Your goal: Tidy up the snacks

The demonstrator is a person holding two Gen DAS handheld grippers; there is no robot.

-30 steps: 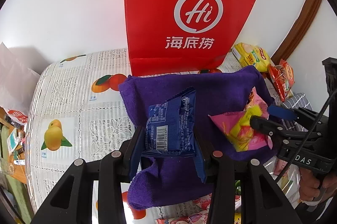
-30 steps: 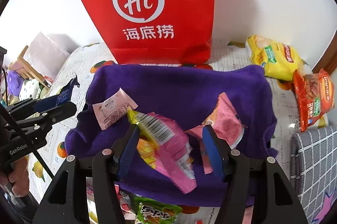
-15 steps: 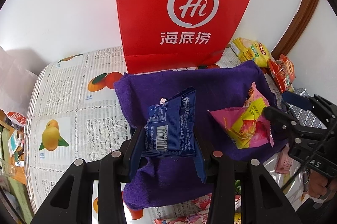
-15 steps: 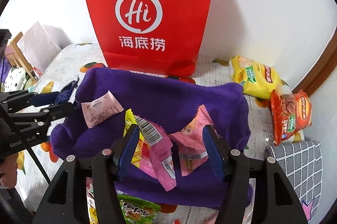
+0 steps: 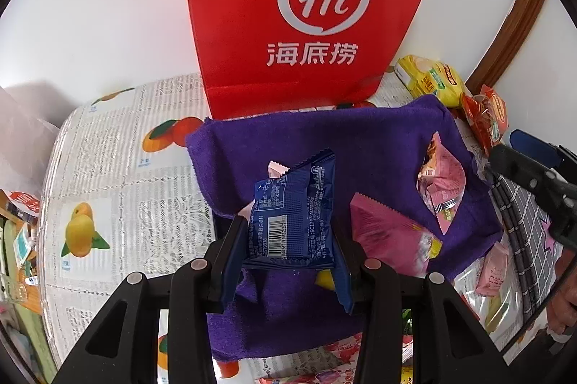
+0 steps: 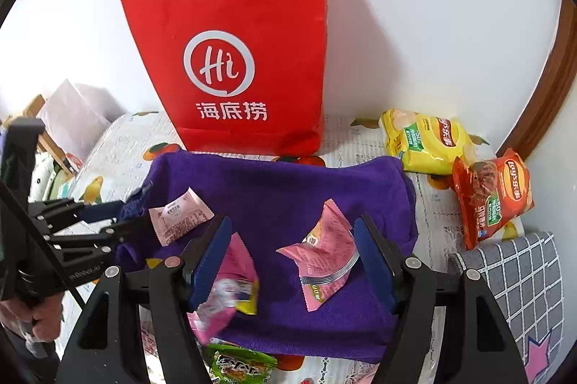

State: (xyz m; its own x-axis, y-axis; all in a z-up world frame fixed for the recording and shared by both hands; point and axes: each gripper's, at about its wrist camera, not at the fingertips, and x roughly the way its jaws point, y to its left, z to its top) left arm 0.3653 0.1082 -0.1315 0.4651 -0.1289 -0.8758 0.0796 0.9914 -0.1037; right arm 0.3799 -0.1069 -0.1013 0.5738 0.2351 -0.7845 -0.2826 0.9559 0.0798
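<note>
The left gripper [image 5: 290,232] pinches a blue snack packet [image 5: 294,214] above the near-left part of the purple cloth [image 5: 360,145]. The right gripper [image 6: 292,257] stands spread and holds nothing, with a pink packet [image 6: 324,257] lying between its fingers (apparently untouched). Such packets look light, crinkly and slippery, so grip the flat sealed edge.
</note>
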